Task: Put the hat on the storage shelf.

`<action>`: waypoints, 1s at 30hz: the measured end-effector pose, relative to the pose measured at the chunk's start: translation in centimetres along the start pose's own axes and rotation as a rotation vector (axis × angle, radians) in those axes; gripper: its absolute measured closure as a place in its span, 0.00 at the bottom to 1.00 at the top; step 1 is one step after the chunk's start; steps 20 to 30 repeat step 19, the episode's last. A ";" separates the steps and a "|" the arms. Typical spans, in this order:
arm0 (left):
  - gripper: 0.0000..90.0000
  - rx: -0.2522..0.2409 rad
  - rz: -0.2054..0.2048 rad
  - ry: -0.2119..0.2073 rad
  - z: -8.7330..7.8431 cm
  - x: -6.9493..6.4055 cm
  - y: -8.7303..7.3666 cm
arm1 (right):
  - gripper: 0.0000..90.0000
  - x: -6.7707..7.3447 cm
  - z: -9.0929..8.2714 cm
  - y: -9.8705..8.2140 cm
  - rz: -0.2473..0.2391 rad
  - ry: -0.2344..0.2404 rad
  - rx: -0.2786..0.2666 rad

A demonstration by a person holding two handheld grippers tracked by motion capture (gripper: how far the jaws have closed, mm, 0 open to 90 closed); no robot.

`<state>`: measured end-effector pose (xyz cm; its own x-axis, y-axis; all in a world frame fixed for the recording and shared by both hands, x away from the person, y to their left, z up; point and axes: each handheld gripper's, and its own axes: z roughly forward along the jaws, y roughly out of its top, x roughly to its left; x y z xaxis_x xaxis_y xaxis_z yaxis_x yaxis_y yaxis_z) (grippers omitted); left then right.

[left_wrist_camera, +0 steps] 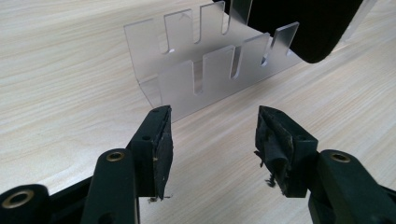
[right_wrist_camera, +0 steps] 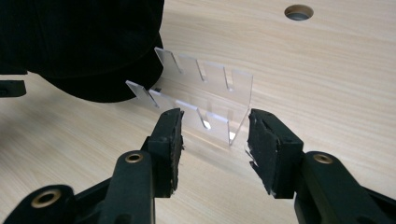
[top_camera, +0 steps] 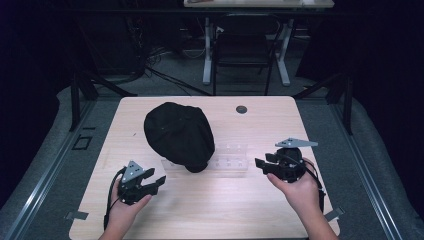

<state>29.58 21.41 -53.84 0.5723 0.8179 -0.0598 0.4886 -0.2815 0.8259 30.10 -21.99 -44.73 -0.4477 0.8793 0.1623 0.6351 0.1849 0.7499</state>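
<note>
high view, cap: black cap [top_camera: 179, 134] at frame centre, draped over the left part of the clear slotted rack [top_camera: 231, 161], which runs right from under it
high view, table: light wood table [top_camera: 260, 125], round hole [top_camera: 241, 109] at upper centre-right
high view, left gripper: left gripper [top_camera: 156, 179] lower left, jaws wide apart, nothing between them, near the cap's lower left edge, not touching
high view, right gripper: right gripper [top_camera: 259, 165] right of centre, jaws spread, empty, just beside the rack's right end
left gripper view, jaws: spread wide, bare table between the pads, nothing held
left gripper view, rack: clear slotted rack [left_wrist_camera: 205, 70] upper centre, its near end just past the jaw tips, apart from them
left gripper view, cap: black cap [left_wrist_camera: 303, 25] top right, sitting on the rack's far end
right gripper view, jaws: spread wide, rack's near end just in front of the gap, no pad touching it
right gripper view, rack: clear slotted rack [right_wrist_camera: 205, 93] at centre
right gripper view, cap: black cap [right_wrist_camera: 79, 42] upper left, covering the rack's far part
right gripper view, hole: round hole [right_wrist_camera: 299, 11] top right
</note>
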 end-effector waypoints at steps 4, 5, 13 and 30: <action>0.52 -0.002 -0.003 -0.001 0.2 0.0 -0.2 | 0.60 -0.2 0.5 -1.3 0.005 -0.022 0.000; 0.52 -0.002 -0.002 -0.001 0.2 0.0 -0.2 | 0.60 -0.2 0.6 -1.6 0.004 -0.023 0.003; 0.53 -0.004 -0.005 0.001 0.3 0.2 -0.2 | 0.62 -0.9 1.5 -4.2 0.027 -0.032 -0.003; 0.53 0.004 0.008 -0.008 0.4 0.0 -0.2 | 0.61 -1.3 1.8 -5.2 0.013 -0.069 -0.014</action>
